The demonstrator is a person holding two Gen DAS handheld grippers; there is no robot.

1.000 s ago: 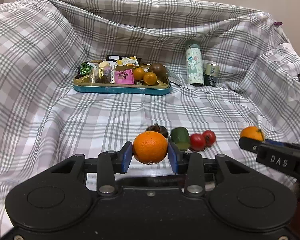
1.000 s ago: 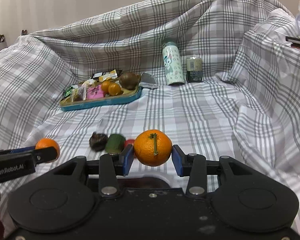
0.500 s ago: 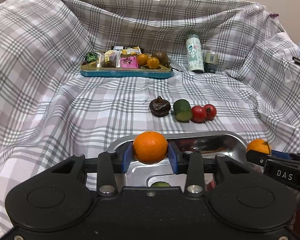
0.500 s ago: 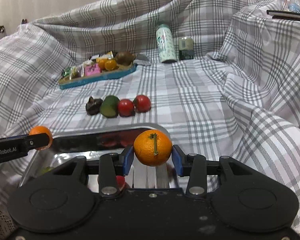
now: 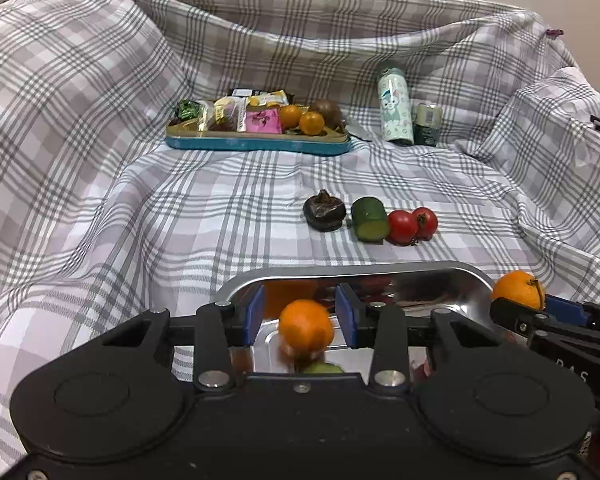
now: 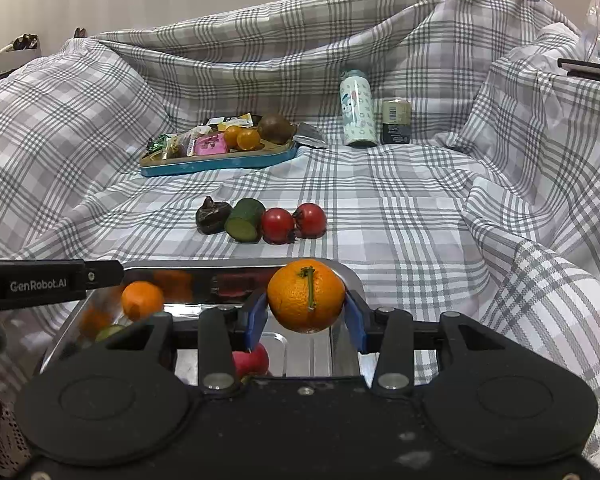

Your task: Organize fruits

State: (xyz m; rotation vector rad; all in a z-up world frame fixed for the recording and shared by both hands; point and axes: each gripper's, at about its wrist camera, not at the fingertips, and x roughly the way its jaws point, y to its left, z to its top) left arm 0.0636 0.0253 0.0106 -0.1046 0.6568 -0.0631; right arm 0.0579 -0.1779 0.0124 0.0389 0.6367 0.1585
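Low in the left wrist frame, the left gripper (image 5: 300, 316) now has its jaws apart; the orange (image 5: 306, 329) they clamped half a second ago sits blurred between them, untouched, over the steel tray (image 5: 472, 276). At centre of the right wrist frame, the right gripper (image 6: 306, 314) stays clamped on its stemmed orange (image 6: 306, 295) above the tray's far rim. Beyond, two tomatoes (image 6: 293, 222) lie unmoved on the plaid cloth (image 6: 400, 208).

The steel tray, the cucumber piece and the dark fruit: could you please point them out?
steel tray (image 6: 350, 276), right wrist view, far right rim.
cucumber piece (image 6: 244, 229), right wrist view, cut face.
dark fruit (image 5: 324, 213), left wrist view, top.
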